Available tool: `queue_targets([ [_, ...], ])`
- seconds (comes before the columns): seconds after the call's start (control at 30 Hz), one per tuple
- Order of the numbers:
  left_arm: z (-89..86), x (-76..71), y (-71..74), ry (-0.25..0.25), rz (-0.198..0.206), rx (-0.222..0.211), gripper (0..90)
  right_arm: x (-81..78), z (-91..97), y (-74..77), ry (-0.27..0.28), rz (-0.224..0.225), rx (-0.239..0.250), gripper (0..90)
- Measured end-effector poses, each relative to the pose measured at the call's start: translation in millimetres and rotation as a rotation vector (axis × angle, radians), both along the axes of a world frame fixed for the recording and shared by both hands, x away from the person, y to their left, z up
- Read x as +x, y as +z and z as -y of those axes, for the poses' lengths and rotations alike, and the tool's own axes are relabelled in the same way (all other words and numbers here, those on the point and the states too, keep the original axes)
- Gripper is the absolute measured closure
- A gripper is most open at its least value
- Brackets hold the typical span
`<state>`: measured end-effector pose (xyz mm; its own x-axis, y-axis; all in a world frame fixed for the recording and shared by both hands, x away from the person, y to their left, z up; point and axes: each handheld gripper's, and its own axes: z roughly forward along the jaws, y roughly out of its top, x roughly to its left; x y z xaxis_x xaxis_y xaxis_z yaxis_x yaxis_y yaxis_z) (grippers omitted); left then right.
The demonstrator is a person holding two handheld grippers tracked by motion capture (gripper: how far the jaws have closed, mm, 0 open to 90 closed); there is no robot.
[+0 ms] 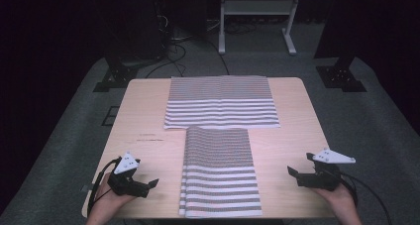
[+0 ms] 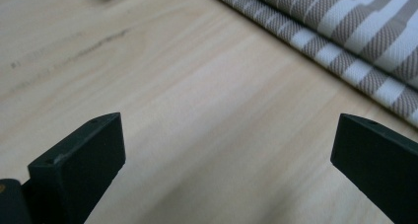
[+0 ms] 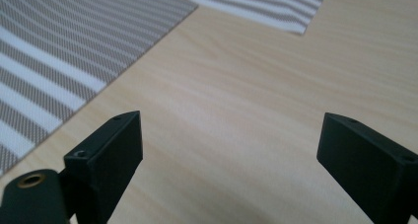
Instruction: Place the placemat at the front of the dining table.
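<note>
Wooden table (image 1: 143,106) carries two folded striped cloths: the near striped cloth (image 1: 220,173) lies lengthwise between the grippers, the far striped cloth (image 1: 221,102) crosswise behind it. Left gripper (image 1: 148,184) and right gripper (image 1: 297,173) flank it, jaws spread and empty, likely poised to take its side edges

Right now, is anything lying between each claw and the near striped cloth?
Nothing visible: bare table lies between the left claw and the near striped cloth, and likewise before the right claw.
</note>
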<state>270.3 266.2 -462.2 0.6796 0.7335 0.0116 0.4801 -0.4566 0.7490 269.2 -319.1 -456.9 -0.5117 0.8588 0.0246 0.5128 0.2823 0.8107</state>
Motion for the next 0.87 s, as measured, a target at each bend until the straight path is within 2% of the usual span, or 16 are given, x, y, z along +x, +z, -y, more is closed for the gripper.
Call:
queue_targets([
  [0.07, -1.4, -2.9, -5.3, -0.001, -0.014, 0.005, 0.0, -5.1, 2.3, -5.4, 0.005, -0.021, -0.015, 9.1],
  [0.17, -2.2, -6.2, -12.0, -0.006, -0.033, 0.045, 0.0, -11.2, 5.7, -13.5, 0.007, -0.054, -0.034, 9.1],
  [0.3, -1.2, -7.2, -17.7, -0.007, -0.047, 0.051, 0.0, -16.8, 6.8, -21.8, 0.018, -0.093, -0.075, 9.1],
  [0.33, -0.6, -7.0, -18.5, -0.011, -0.05, 0.064, 0.0, -17.5, 6.9, -23.2, 0.023, -0.099, -0.083, 9.1],
  [0.47, 0.8, -5.9, -20.5, -0.017, -0.048, 0.052, 0.0, -17.3, 6.4, -26.7, 0.042, -0.124, -0.089, 9.1],
  [0.53, 1.1, -6.0, -21.6, -0.018, -0.038, 0.041, 0.0, -16.5, 5.9, -28.4, 0.041, -0.132, -0.098, 9.0],
  [0.6, 1.9, -6.0, -22.0, -0.021, -0.037, 0.036, 0.0, -16.4, 6.4, -29.8, 0.044, -0.119, -0.09, 9.1],
  [0.67, 2.0, -6.0, -22.0, -0.022, -0.037, 0.036, 0.0, -16.7, 7.3, -31.4, 0.046, -0.104, -0.082, 9.1],
  [0.87, 3.7, -6.5, -22.0, -0.027, -0.036, 0.039, 0.0, -17.1, 7.3, -31.4, 0.044, -0.105, -0.082, 9.1],
])
